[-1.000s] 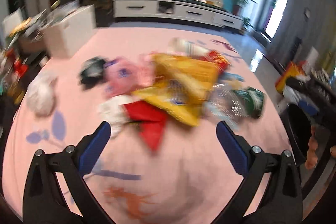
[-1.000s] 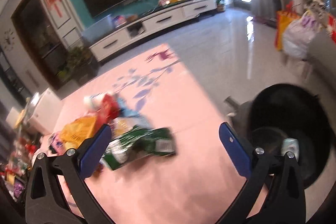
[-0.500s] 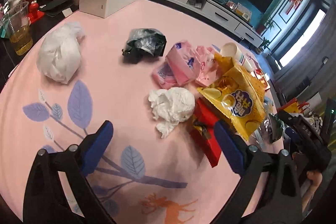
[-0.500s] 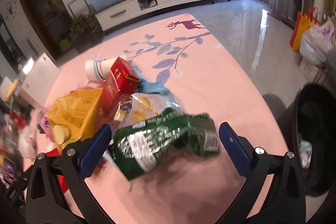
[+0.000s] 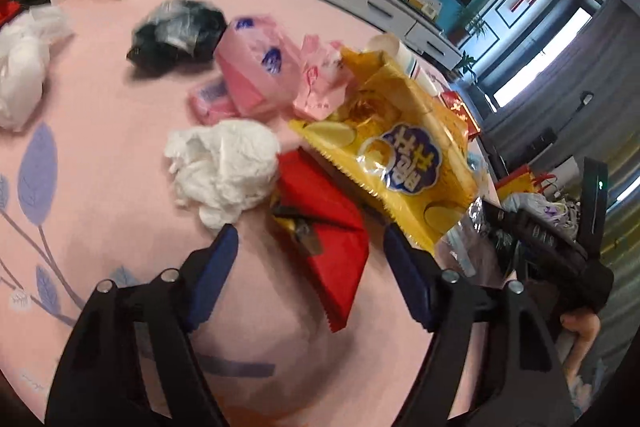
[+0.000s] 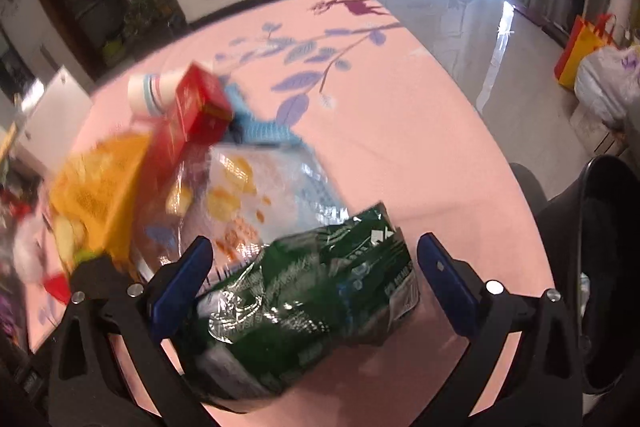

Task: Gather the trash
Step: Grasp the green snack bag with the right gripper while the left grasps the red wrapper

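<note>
Living-room setting, pink leaf-printed tablecloth (image 5: 100, 155) carrying the litter. Left gripper (image 5: 308, 259) is closing its jaws around the flat red serrated-edge wrapper (image 5: 324, 227) lying between them, pads not yet pressing. Just beyond its tips are sitting a crumpled white tissue wad (image 5: 228, 163) and a yellow crinkly chip bag (image 5: 392, 155); farther out pink plastic packets (image 5: 256, 71) and a black crumpled bag (image 5: 176, 31). Right gripper (image 6: 312, 275) is hanging wide, a green shiny foil bag (image 6: 312, 299) between its jaws, ungripped. Black round bin (image 6: 608, 267) is waiting to its right. Judging by this, nearly all trash is remaining.
</note>
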### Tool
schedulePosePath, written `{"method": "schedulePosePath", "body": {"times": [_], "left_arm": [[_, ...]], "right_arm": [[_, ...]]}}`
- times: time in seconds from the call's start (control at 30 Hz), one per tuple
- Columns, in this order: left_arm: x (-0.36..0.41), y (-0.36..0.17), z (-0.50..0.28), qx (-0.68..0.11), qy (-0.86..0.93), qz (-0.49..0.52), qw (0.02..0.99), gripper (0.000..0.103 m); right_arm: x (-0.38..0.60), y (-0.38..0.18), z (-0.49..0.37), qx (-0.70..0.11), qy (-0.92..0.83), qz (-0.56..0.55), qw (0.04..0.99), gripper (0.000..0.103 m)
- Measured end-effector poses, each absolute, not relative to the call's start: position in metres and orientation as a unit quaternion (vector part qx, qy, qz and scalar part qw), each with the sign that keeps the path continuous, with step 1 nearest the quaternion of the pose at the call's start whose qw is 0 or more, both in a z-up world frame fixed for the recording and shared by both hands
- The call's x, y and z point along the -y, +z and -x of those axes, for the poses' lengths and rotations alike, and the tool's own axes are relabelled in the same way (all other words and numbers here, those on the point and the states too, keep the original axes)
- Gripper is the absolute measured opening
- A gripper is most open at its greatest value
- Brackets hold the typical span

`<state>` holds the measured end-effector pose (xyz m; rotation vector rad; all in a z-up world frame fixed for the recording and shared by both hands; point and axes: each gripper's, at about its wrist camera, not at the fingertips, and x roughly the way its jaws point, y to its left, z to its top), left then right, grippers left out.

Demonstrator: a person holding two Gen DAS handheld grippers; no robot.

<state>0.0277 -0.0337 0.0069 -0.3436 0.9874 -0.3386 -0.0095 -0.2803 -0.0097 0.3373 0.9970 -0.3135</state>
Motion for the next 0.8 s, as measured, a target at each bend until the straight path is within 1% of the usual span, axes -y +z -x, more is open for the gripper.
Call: {"method": "schedulePosePath", "body": {"times": [0.07,0.1,0.13,0.17,0.2,0.33,0.37,0.47,0.5,0.6,0.8], "left_arm": [[0.036,0.004,-0.028,-0.47,-0.167,0.17,0.85,0.064],[0.036,0.003,-0.029,-0.468,-0.167,0.174,0.85,0.051],[0.038,-0.001,-0.029,-0.474,-0.174,0.182,0.844,0.043],[0.038,-0.002,-0.029,-0.471,-0.175,0.185,0.845,0.042],[0.039,0.0,-0.033,-0.471,-0.177,0.187,0.844,0.037],[0.043,-0.003,-0.034,-0.465,-0.187,0.197,0.843,0.032],[0.044,-0.004,-0.034,-0.464,-0.188,0.198,0.843,0.027],[0.049,0.0,-0.029,-0.462,-0.181,0.188,0.848,0.024],[0.05,0.003,-0.027,-0.462,-0.183,0.186,0.848,0.022],[0.046,0.013,-0.016,-0.466,-0.179,0.189,0.846,0.022],[0.037,0.038,0.005,-0.448,-0.169,0.172,0.861,0.023]], "right_arm": [[0.278,-0.003,0.02,-0.467,-0.156,-0.152,0.857,0.1],[0.278,0.0,0.024,-0.463,-0.154,-0.153,0.86,0.1],[0.279,0.006,0.03,-0.457,-0.152,-0.155,0.862,0.1],[0.28,0.01,0.034,-0.454,-0.153,-0.156,0.864,0.1],[0.28,0.015,0.038,-0.45,-0.156,-0.157,0.865,0.1],[0.286,0.027,0.052,-0.441,-0.166,-0.157,0.868,0.1],[0.287,0.027,0.054,-0.441,-0.163,-0.161,0.868,0.1],[0.289,0.025,0.06,-0.447,-0.153,-0.184,0.862,0.1],[0.289,0.024,0.061,-0.448,-0.15,-0.192,0.86,0.1],[0.288,0.023,0.07,-0.447,-0.144,-0.214,0.857,0.1],[0.284,0.015,0.068,-0.451,-0.159,-0.212,0.852,0.099]]}}
